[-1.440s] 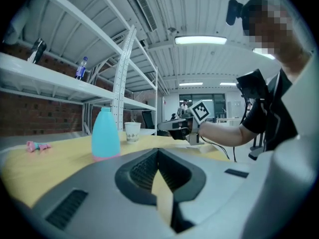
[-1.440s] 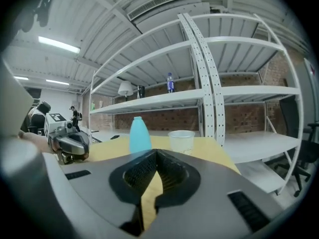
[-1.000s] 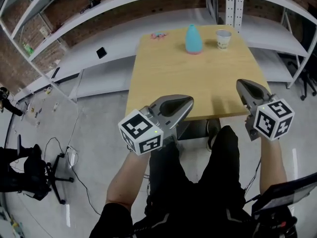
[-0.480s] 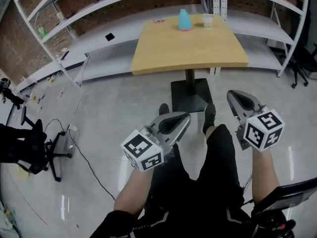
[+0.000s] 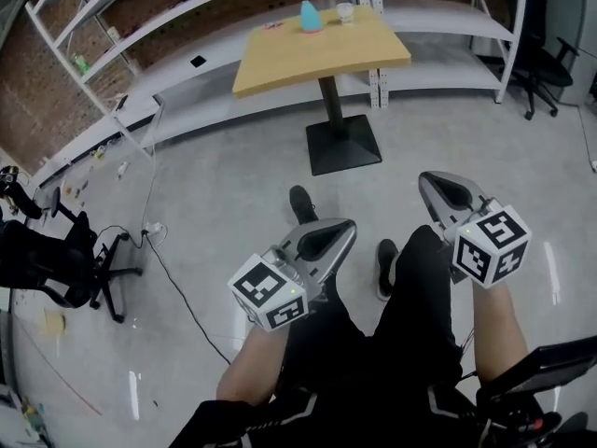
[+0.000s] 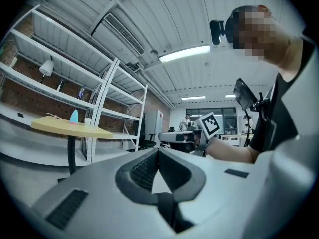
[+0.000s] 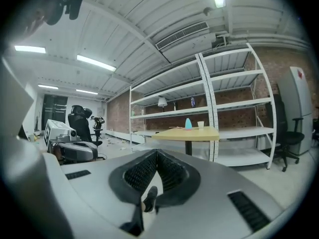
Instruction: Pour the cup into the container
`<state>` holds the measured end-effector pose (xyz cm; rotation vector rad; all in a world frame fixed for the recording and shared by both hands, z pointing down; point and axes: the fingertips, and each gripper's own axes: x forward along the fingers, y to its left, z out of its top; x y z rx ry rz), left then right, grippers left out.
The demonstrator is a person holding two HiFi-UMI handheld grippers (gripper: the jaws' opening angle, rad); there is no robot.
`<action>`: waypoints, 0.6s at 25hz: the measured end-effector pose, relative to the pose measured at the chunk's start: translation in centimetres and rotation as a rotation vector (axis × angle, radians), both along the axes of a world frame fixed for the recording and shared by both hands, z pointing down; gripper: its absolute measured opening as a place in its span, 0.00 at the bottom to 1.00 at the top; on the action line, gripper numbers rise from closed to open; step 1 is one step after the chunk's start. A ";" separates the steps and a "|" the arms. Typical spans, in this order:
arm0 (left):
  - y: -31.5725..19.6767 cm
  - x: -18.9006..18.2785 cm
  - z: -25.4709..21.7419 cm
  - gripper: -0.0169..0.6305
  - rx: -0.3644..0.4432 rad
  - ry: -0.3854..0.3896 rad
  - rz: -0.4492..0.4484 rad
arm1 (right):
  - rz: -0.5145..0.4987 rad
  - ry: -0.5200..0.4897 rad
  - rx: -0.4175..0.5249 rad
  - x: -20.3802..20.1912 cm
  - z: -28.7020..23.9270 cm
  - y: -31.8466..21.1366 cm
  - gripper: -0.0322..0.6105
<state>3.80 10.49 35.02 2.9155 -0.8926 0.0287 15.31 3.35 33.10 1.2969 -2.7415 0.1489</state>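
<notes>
A teal cone-shaped container (image 5: 310, 15) and a small white cup (image 5: 345, 11) stand at the far edge of a wooden pedestal table (image 5: 280, 63), several steps away from me. Both grippers are held low over my legs, far from the table. My left gripper (image 5: 343, 231) is shut and holds nothing; its tips meet in the left gripper view (image 6: 158, 151). My right gripper (image 5: 430, 183) is also shut and empty, its pads together in the right gripper view (image 7: 156, 152). There the container (image 7: 188, 124) and cup (image 7: 200, 125) show small on the distant table.
White metal shelving (image 5: 140, 26) runs along the brick wall behind the table. A black office chair (image 5: 56, 269) with cables on the floor stands at the left, another chair (image 5: 546, 68) at the right. Grey concrete floor (image 5: 224, 185) lies between me and the table.
The view has backed away from the table: it was right in front of the grippers, now it stands far off across the floor. Both grippers stay shut in front of me.
</notes>
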 end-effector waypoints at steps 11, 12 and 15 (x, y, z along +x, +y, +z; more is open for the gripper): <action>18.9 -0.2 -1.0 0.03 -0.006 0.041 -0.080 | -0.014 -0.026 0.002 0.5 -0.6 18.9 0.05; 20.5 -0.2 -1.2 0.03 -0.006 0.047 -0.088 | -0.020 -0.029 -0.001 0.4 -0.7 20.6 0.05; 25.3 0.2 -1.8 0.03 -0.002 0.054 -0.100 | -0.026 -0.040 -0.015 0.9 -0.7 25.4 0.05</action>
